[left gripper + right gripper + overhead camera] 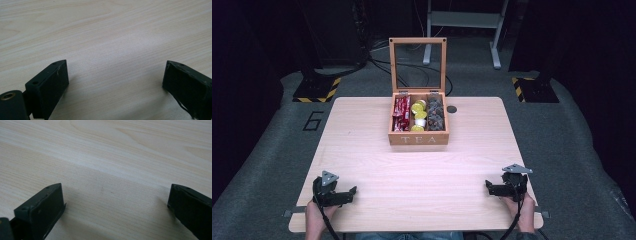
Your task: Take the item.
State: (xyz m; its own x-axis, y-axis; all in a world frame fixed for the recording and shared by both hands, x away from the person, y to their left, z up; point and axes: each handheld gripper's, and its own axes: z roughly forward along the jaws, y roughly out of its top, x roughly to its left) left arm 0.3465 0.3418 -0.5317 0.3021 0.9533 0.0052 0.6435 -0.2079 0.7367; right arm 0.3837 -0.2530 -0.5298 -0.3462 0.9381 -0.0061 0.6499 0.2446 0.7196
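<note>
Both grippers, left (353,189) & right (487,186), w/ jaws wide apart on table (422,170), should go slow, straight to tea box (418,138)

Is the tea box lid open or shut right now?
Open. The tea box has its glass-paned lid standing upright behind it, leaving the packets inside exposed.

"TEA" stands on the wooden box (418,139) front, and a "6" marks the grey floor (313,120)

Left gripper (353,190) and right gripper (487,185) rest low, well apart, fingers (50,85) spread wide, each pointing inward.
</note>
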